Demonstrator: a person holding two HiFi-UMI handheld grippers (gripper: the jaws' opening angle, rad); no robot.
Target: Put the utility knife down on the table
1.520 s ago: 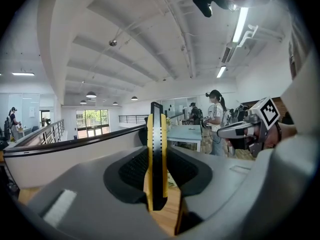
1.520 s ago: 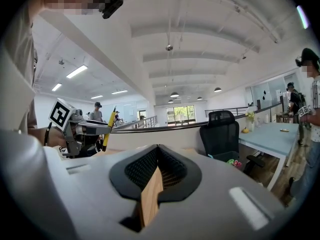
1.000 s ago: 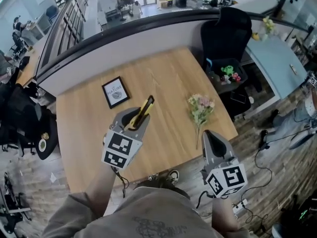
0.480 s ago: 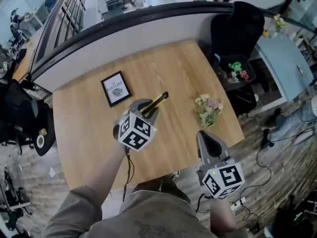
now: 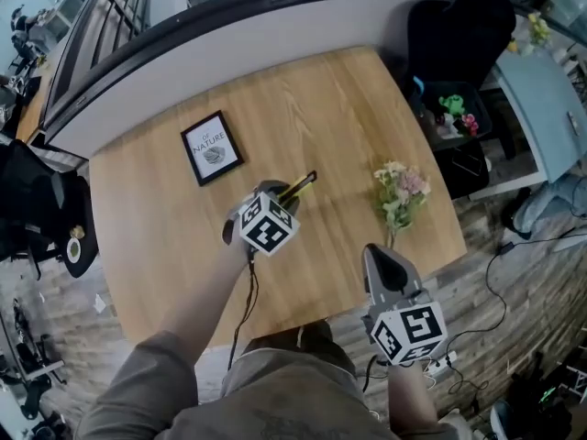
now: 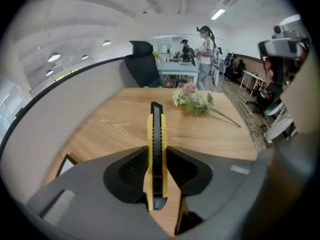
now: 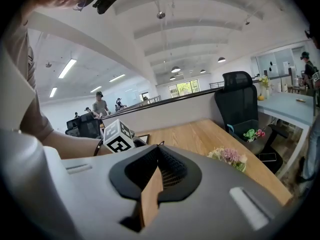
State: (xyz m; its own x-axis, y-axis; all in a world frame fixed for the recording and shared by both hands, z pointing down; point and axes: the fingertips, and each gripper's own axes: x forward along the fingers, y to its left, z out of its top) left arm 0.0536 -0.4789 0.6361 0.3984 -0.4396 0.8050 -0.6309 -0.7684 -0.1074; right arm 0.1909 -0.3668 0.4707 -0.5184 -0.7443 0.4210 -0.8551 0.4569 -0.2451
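Note:
The yellow and black utility knife [image 5: 301, 185] is clamped between the jaws of my left gripper [image 5: 275, 193], its far end sticking out to the right, low over the wooden table [image 5: 348, 108]. In the left gripper view the knife [image 6: 156, 129] stands on edge between the two pads and reaches past them; the left gripper [image 6: 156, 151] is shut on it. My right gripper [image 5: 374, 251] hovers over the table's near edge, right of the left one. In its own view the right gripper [image 7: 159, 146] has its tips together and nothing in them.
A small framed picture [image 5: 210, 148] lies at the table's left. A bunch of flowers [image 5: 401, 191] lies at the right, near the edge. A black office chair [image 5: 459, 26] stands beyond the far right corner. A curved grey wall runs behind the table.
My left gripper has sunk toward the table with the knife, which now points more to the right. The right gripper has dropped a little.

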